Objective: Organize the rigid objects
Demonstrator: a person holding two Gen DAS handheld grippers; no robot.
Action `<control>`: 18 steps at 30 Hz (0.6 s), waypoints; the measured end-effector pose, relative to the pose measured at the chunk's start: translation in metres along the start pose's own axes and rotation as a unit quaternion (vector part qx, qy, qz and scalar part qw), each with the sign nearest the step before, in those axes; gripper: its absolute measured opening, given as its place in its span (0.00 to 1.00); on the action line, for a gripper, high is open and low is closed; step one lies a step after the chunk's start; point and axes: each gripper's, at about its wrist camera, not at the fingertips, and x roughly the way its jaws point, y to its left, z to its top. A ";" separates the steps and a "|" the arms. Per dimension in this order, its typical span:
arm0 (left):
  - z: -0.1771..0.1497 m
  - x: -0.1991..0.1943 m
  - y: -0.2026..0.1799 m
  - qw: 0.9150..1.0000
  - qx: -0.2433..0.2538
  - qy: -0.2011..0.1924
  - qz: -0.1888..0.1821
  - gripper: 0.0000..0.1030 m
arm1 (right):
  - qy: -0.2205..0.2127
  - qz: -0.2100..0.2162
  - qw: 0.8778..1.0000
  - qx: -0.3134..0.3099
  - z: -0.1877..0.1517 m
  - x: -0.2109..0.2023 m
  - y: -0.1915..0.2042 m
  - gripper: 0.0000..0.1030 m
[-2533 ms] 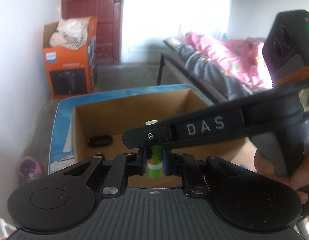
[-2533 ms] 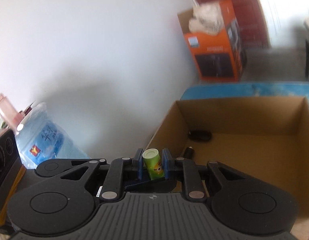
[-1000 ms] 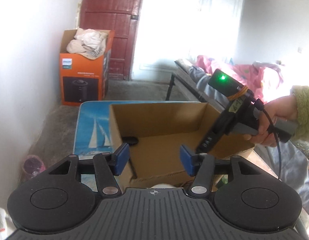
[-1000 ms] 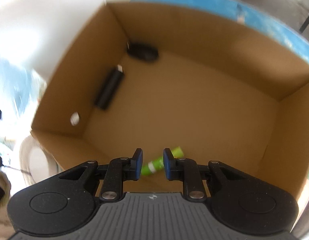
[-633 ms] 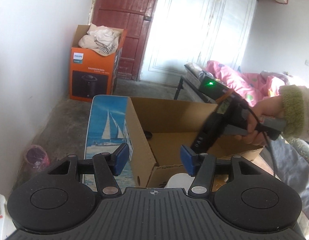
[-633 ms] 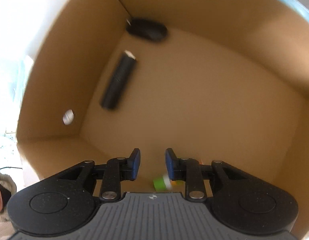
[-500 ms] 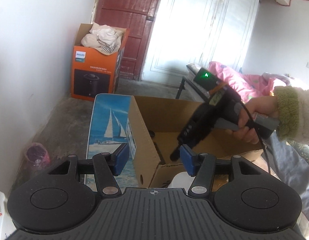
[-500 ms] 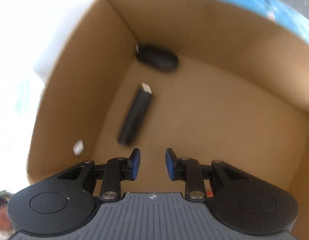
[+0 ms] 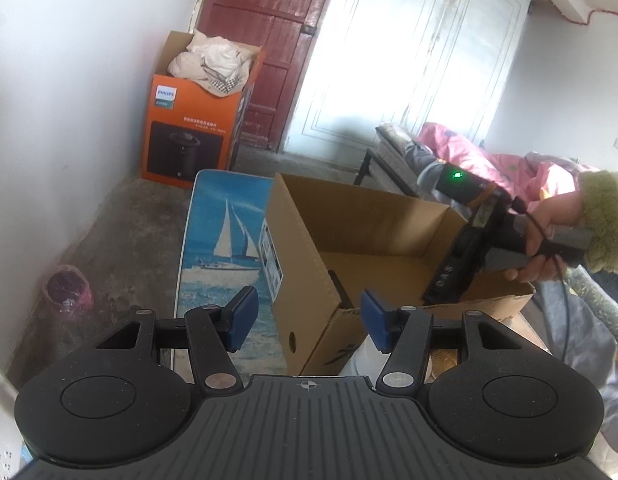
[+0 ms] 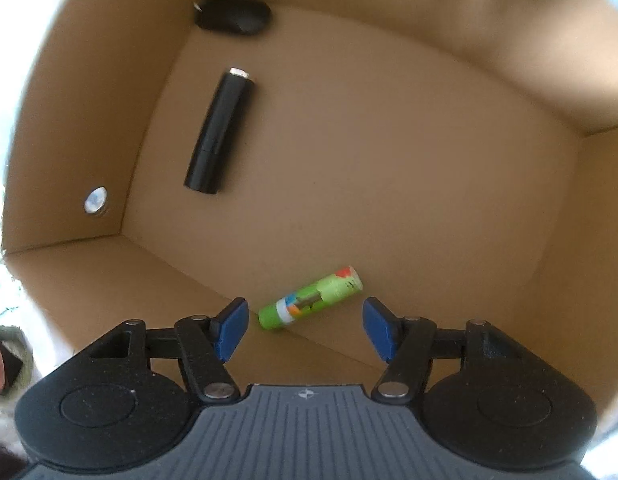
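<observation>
Three rigid items lie on the floor of the cardboard box [image 10: 389, 168] — catalogued from the right wrist view.

1. Green tube [image 10: 311, 298]: lying on its side at 6 o'clock, close to the near wall, beyond the spread tips of the right claw [image 10: 305, 326], which has just been opening; nothing is pinched. Likely light, stiff and smooth-skinned, so prone to roll. Best taken across the mid-body, pads square to the long axis. Its printed label is too small to read.
2. Black cylinder [image 10: 221, 132]: at 10 o'clock, lying flat, silver-tipped end toward the far wall, well apart from the tube. Probably hard and somewhat heavier; grip at the middle.
3. Black computer mouse [image 10: 233, 14]: tucked in the 11 o'clock corner. Rounded shell, judged slippery.

Left claw [image 9: 307, 322]: spread and empty, held outside the box near its corner.

Legible writing — "PHILIPS" on the orange carton [image 9: 193, 136] by the red door [image 9: 269, 40]; "DAS" on the right claw's arm in the left wrist view. The surface under the box bears a sailboat print [image 9: 229, 240].
</observation>
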 end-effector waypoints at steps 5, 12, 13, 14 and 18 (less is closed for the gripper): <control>-0.002 -0.004 0.001 1.000 0.003 -0.001 0.011 0.55 | -0.063 0.018 0.997 -0.047 0.025 -0.014 0.037 0.46; -0.004 -0.006 0.005 1.000 -0.004 0.000 0.017 0.55 | -0.103 -0.002 0.991 -0.085 0.045 -0.019 0.070 0.24; -0.004 -0.007 0.005 1.000 -0.005 0.001 0.016 0.55 | -0.107 -0.001 0.990 -0.086 0.047 -0.021 0.072 0.23; -0.004 -0.007 0.005 1.000 -0.004 0.001 0.015 0.55 | -0.114 -0.003 0.990 -0.086 0.047 -0.023 0.074 0.23; -0.004 -0.007 0.004 1.000 -0.004 0.002 0.013 0.55 | -0.137 0.004 0.986 -0.092 0.050 -0.034 0.080 0.24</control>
